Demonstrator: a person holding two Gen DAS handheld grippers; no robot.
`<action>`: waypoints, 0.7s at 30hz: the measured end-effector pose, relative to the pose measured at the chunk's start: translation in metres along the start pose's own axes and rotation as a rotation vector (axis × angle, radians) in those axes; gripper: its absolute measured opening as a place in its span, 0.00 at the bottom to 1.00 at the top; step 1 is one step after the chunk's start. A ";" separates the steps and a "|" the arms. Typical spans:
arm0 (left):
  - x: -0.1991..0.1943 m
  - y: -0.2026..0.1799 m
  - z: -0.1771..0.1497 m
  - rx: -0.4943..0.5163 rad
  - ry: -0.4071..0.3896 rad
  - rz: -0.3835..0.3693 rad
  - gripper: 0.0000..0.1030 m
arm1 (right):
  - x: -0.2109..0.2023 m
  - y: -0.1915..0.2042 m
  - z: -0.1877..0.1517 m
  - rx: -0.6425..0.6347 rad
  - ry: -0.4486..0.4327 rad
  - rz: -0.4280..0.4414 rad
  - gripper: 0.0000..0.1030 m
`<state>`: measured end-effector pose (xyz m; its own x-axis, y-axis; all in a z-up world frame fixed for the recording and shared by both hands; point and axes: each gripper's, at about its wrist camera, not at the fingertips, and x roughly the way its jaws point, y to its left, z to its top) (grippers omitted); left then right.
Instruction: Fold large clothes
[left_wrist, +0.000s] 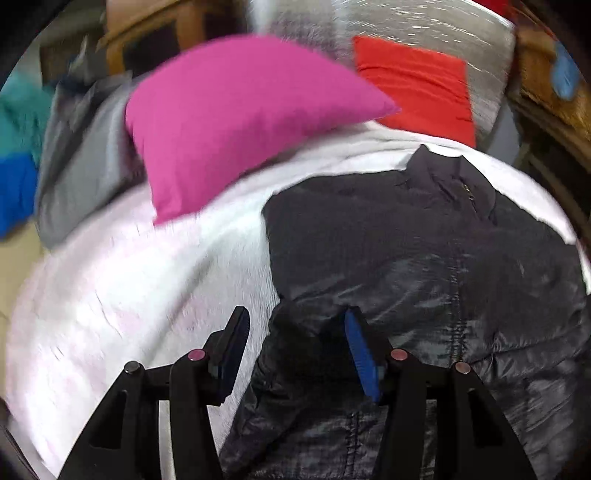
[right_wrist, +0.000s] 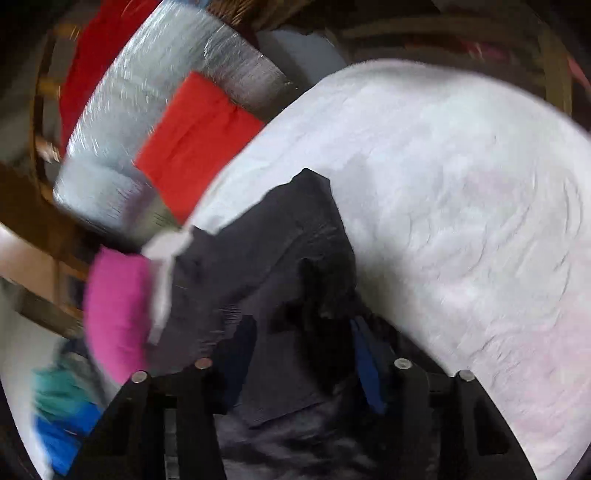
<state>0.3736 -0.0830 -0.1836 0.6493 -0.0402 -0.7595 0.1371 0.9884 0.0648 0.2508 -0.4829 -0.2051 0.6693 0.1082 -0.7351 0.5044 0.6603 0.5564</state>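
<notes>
One black jacket (left_wrist: 424, 266), one pink pillow (left_wrist: 236, 122).

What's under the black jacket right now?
The black jacket lies on a white blanket, which shows around its top and left edges. Whatever sits directly beneath the jacket's middle is covered, so I can't see it.

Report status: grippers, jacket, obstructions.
Left gripper open over jacket edge. Right gripper blurred, jacket fabric between jaws, grip unclear. Pink pillow beside jacket on white cover.
</notes>
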 end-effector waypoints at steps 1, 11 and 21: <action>-0.003 -0.004 0.000 0.027 -0.019 0.014 0.53 | 0.001 -0.008 -0.002 -0.028 0.026 -0.028 0.46; -0.032 -0.018 0.002 0.121 -0.157 0.045 0.53 | -0.013 0.024 0.004 -0.188 -0.135 -0.170 0.16; -0.045 -0.021 0.000 0.113 -0.170 0.027 0.53 | 0.024 0.007 0.008 -0.145 -0.042 -0.186 0.18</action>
<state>0.3413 -0.1024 -0.1510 0.7697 -0.0476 -0.6366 0.1949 0.9672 0.1632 0.2749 -0.4812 -0.2159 0.5958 -0.0540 -0.8013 0.5392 0.7663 0.3493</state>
